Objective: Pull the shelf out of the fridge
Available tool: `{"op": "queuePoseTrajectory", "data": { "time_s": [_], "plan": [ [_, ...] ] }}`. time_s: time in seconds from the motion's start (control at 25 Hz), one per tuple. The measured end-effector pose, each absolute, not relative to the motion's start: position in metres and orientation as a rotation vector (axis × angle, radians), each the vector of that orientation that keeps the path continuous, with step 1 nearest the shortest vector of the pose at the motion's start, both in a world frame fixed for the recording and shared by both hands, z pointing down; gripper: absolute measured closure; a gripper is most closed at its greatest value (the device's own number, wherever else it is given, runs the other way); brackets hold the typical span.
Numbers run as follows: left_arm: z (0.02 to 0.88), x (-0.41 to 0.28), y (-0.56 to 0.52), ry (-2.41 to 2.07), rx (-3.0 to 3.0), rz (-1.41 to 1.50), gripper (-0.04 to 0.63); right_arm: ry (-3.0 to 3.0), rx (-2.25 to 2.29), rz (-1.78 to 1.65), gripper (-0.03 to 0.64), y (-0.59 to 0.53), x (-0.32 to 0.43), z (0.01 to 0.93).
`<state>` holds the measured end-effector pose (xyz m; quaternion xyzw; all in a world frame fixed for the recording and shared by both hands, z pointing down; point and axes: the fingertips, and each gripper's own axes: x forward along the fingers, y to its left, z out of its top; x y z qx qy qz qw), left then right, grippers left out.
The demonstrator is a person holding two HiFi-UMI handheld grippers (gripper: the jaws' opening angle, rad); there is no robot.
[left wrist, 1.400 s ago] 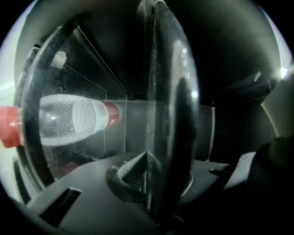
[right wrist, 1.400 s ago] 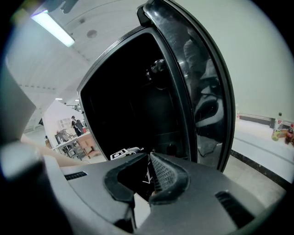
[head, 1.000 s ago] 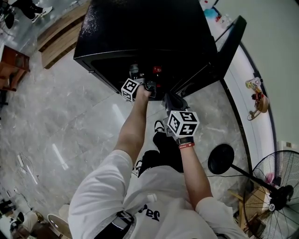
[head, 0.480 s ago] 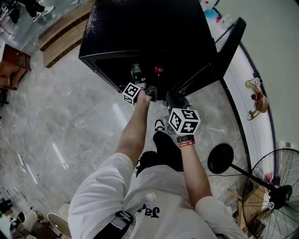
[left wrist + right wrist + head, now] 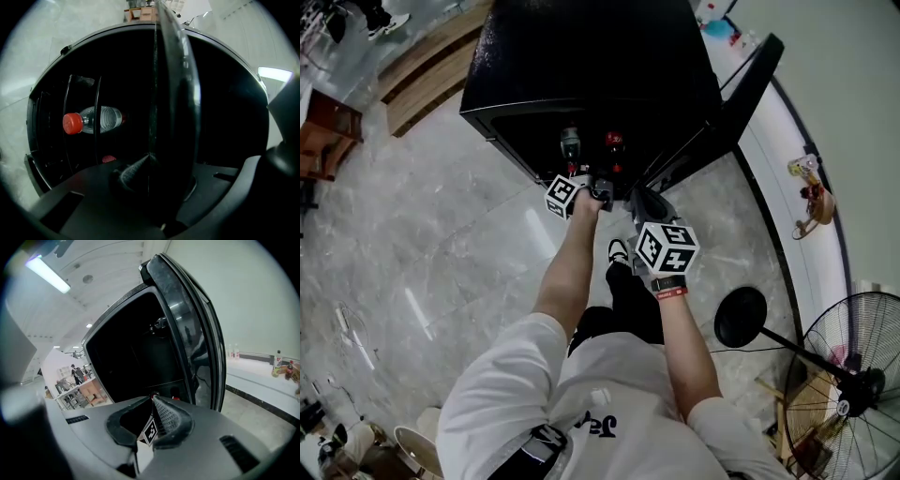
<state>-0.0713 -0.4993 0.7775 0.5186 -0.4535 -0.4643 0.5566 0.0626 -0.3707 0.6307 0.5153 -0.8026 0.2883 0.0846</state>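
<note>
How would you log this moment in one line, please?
left gripper: shut on shelf edge | right gripper: shut, empty | fridge: door open, bottle inside

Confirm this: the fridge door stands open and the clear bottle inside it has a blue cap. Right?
Not blue: the clear bottle inside the fridge has an orange-red cap, as the left gripper view shows. The door does stand open.

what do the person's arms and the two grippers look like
The left gripper and right gripper each carry a white cube with black square markers. The tongs are dark grey with textured pads. The person wears a white short-sleeved shirt and a black-and-red band on the right wrist.
</note>
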Motion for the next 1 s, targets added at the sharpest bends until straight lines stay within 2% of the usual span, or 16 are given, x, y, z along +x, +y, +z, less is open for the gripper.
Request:
{"op": "queuePoseTrajectory", "data": {
  "time_s": [1.0],
  "plan": [
    [0.779, -0.067, -0.446, -1.086, 1.178, -1.076, 0.568, -2.383, 1.57, 0.979, 0.589, -0.324, 0.072, 0.618]
  ]
}}
